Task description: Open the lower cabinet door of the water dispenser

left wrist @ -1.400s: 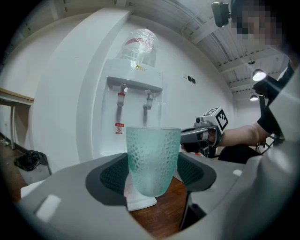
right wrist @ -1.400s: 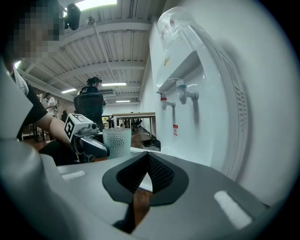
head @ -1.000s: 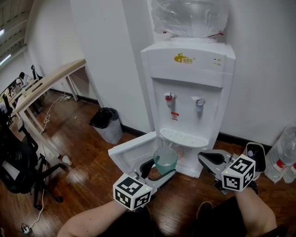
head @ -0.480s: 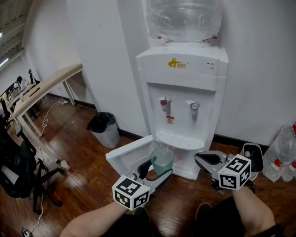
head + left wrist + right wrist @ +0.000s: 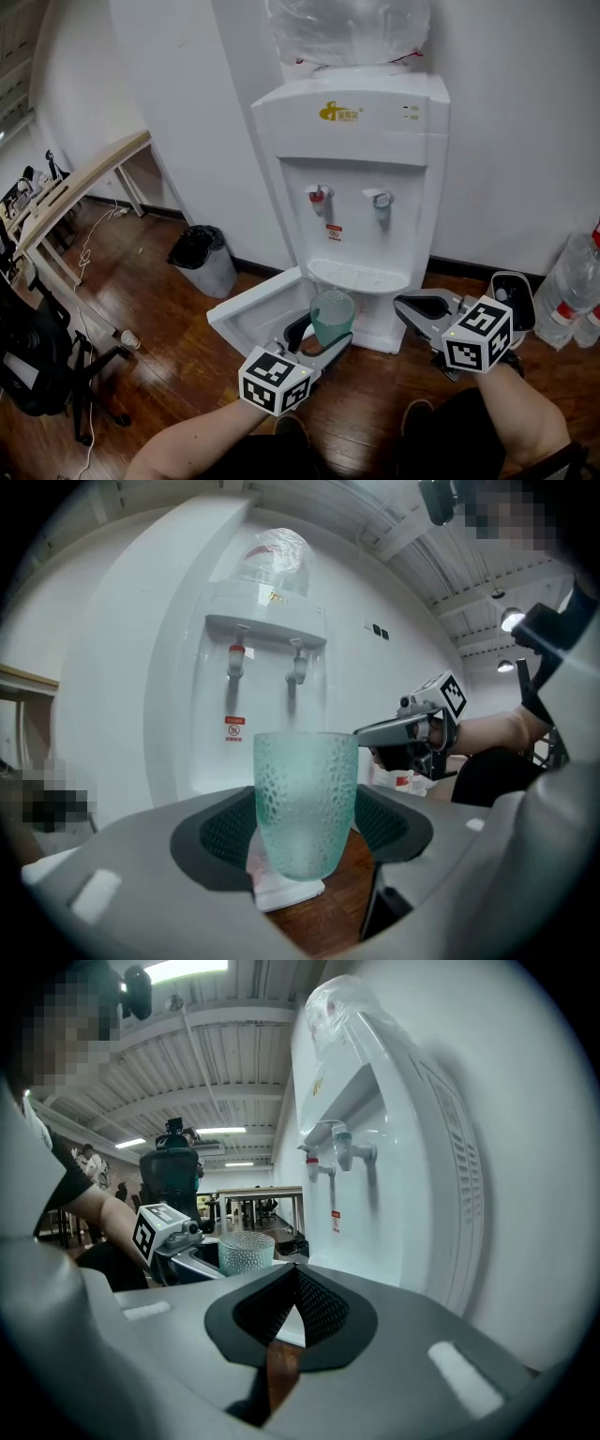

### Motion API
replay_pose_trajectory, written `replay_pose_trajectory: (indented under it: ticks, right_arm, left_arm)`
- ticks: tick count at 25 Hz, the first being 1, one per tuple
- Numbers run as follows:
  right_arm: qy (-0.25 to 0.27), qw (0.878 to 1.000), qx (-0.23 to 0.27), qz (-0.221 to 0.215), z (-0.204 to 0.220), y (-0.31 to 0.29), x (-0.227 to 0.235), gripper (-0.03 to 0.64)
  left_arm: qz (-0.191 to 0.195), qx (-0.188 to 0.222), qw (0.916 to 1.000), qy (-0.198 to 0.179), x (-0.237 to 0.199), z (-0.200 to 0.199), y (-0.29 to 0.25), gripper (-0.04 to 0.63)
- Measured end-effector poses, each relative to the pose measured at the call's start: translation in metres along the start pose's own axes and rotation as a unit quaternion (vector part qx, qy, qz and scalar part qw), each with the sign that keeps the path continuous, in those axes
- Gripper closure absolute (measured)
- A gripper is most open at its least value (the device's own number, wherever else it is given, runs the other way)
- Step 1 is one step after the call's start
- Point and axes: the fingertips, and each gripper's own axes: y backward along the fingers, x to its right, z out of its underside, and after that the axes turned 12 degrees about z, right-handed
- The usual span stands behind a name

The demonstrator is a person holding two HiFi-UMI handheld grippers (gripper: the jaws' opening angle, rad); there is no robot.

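Open cabinet door point(image 5: 255, 311) juts left, bottles point(image 5: 573, 286) crowd right

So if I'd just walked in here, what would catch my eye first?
The tall white water dispenser with a big clear bottle on top fills the middle of the head view, and its lower cabinet door stands swung open to the left. Just in front of it, the left claw grips a dimpled green cup, while the right claw sits shut and empty at the right.
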Motion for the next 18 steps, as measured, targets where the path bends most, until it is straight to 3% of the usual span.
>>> replay_pose_trajectory:
  ticks: [4, 9, 12, 18]
  right_arm:
    - [0.008, 1.0, 0.008, 0.002, -0.01, -0.002, 0.0, 0.615]
    - [0.07, 0.997, 0.015, -0.012, 0.003, -0.002, -0.004, 0.615]
    - [0.048, 0.998, 0.017, -0.027, 0.021, -0.006, 0.005, 0.615]
    - [0.023, 1.0, -0.003, -0.012, 0.077, -0.022, 0.025, 0.615]
  left_arm:
    - [-0.009, 0.005, 0.9999, -0.012, -0.014, 0.006, -0.009, 0.264]
    - [-0.012, -0.01, 0.9998, -0.009, -0.022, 0.031, -0.025, 0.265]
    - [-0.021, -0.015, 0.9996, 0.004, -0.031, 0.049, -0.037, 0.265]
    - [-0.039, -0.015, 0.9989, 0.02, -0.051, 0.085, -0.056, 0.265]
